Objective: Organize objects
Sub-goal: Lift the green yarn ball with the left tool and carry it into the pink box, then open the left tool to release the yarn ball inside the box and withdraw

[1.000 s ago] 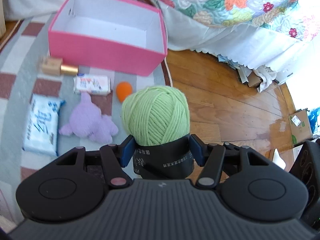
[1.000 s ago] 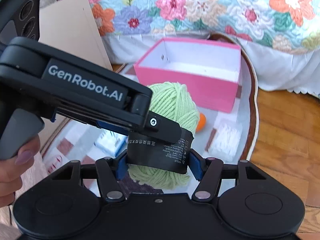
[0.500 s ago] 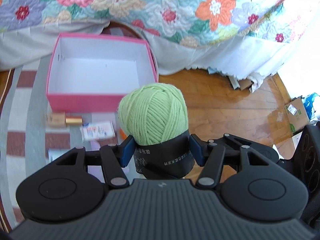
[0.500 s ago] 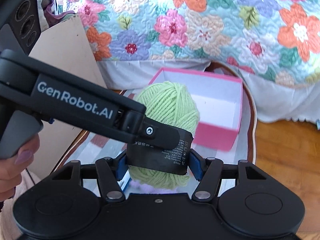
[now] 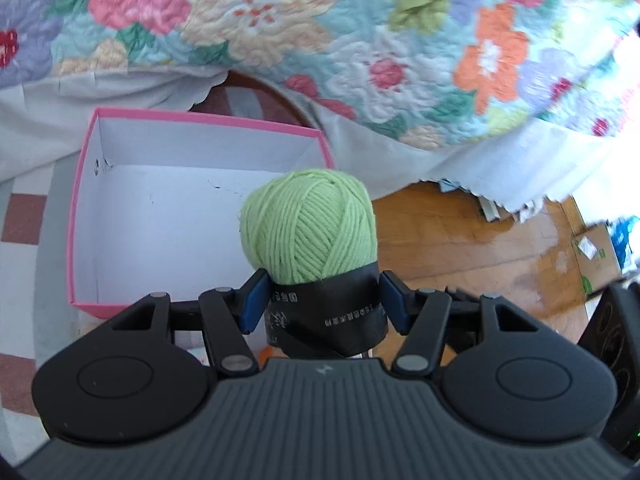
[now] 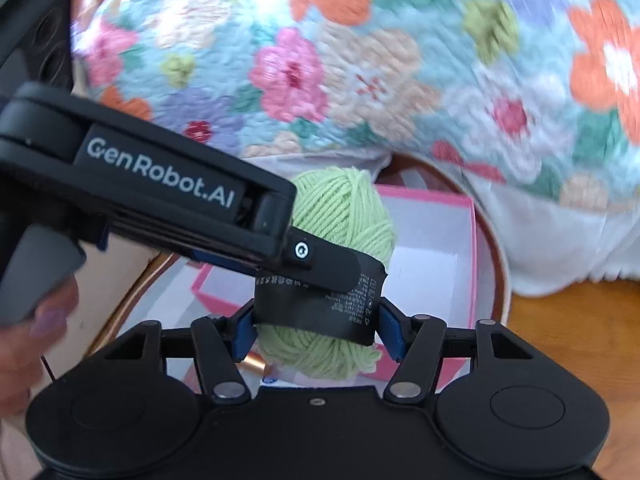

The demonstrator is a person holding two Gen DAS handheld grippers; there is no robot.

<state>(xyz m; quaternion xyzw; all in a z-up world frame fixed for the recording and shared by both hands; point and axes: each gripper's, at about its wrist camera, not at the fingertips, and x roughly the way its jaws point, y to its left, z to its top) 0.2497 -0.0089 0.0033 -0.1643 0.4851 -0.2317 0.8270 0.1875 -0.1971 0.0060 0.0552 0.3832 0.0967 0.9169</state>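
Both claws, left claw and right claw, grip one green yarn ball above the pink box.

Black-banded green yarn ball above pink box

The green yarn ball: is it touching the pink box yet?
Cannot tell. Both wrist views show the yarn ball clamped by both grippers and overlapping the pink box.

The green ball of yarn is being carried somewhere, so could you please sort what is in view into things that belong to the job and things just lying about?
Belongs to the job:
- green ball of yarn with black paper band, held by both the left tool and right tool
- open pink cardboard box, white inside

Just lying about:
- floral quilted bedspread
- small gold tube
- wooden floor
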